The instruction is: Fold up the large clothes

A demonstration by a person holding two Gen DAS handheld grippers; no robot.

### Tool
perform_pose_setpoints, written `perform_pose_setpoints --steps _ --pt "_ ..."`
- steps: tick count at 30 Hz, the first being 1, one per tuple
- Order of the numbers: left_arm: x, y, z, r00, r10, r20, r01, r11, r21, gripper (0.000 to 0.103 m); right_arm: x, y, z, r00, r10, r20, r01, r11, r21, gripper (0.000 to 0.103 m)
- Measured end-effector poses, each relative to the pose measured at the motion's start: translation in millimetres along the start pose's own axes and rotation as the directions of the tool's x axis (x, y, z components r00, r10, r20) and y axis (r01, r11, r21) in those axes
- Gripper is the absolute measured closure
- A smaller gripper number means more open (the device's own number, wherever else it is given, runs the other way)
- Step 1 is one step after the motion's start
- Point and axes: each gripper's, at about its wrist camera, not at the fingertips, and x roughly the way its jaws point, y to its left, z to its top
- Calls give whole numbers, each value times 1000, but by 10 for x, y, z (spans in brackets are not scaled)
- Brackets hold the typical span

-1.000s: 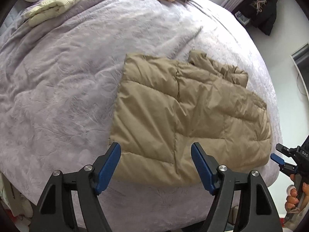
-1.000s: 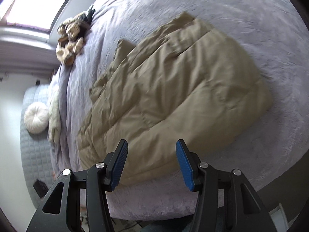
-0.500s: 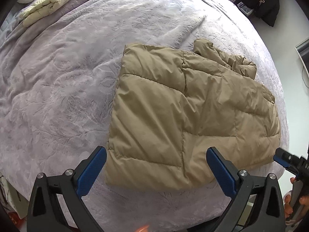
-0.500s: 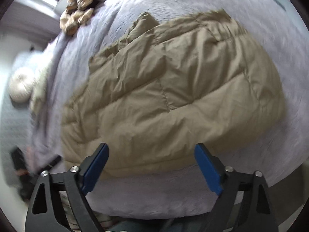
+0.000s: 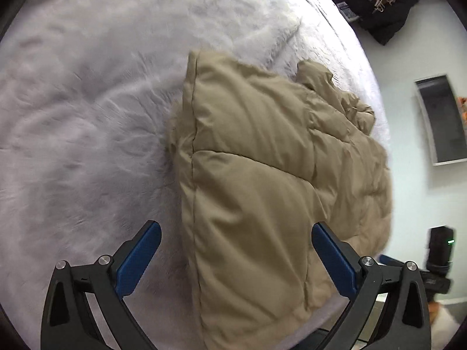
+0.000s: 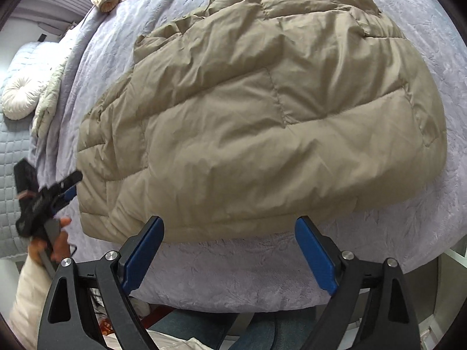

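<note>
Where the jacket (image 5: 262, 175) lies — under left gripper (image 5: 236, 259).

a lavender bedspread (image 6: 233, 274) covers the bed under me. at my ten o'clock lies a round white cushion (image 6: 20, 96) on grey quilting. pale wall (image 5: 408, 157) at three o'clock, with what may be a framed mirror (image 5: 440, 119).

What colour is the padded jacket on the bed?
The padded jacket is tan, a plain khaki-beige with quilted seams; the right wrist view shows it best.
</note>
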Motion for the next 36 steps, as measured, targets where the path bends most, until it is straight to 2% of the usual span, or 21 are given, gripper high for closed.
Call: perform_pose_setpoints --steps 2,3,5,7,10,11,13,15,17,19,20,21,26,28,31,36 --pt "141 77 37 994 -89 -56 88 996 -17 0 11 -8 -14 1000 1 -3 -1 1000 7 10" --pt "244 105 53 982 -162 -99 160 987 -30 0 20 -16 -14 1000 5 -5 -5 1000 11 10" --pt "395 95 50 961 -232 -153 228 973 -44 0 54 -13 -15 1000 7 -9 -7 1000 20 10" --pt "568 31 38 946 -249 -208 248 968 -32 0 88 -1 -8 1000 10 -9 -10 1000 27 10" --pt "712 -89 35 947 -209 -244 221 975 20 2 108 46 23 1000 25 2 -25 999 23 10" --pt "716 -113 39 949 -202 -241 216 976 33 7 99 61 39 1000 29 9 -29 999 17 10" --pt "682 -130 48 949 -213 -232 231 971 57 42 69 99 78 999 33 37 -33 999 0 10" --pt "633 -112 47 932 -280 -231 294 956 27 62 24 123 145 996 31 85 -30 999 -16 10" --pt "571 -158 39 932 -284 -224 298 954 31 68 -16 135 197 990 33 136 -30 999 -22 12" --pt "464 -291 15 936 -279 -214 294 955 43 73 -22 158 258 981 47 188 -39 998 -48 49" --pt "408 -366 3 937 -280 -210 297 954 52 74 8 171 293 980 43 192 -32 997 -64 84" --pt "334 -464 -12 937 -285 -203 303 951 66 75 70 190 336 981 37 189 -23 997 -80 92" --pt "-17 -1139 -72 942 -290 -170 315 938 142 75 412 194 549 983 83 162 -62 990 -126 94" --pt "-89 -1466 -97 948 -276 -159 302 938 173 75 531 109 650 982 131 135 -116 987 -114 94" --pt "-102 -2081 -159 964 -220 -150 251 940 233 75 660 -38 743 973 209 101 -201 976 -77 94" --pt "134 -2961 -284 986 -89 -142 130 941 312 75 823 -261 817 942 330 62 -330 944 -8 98"
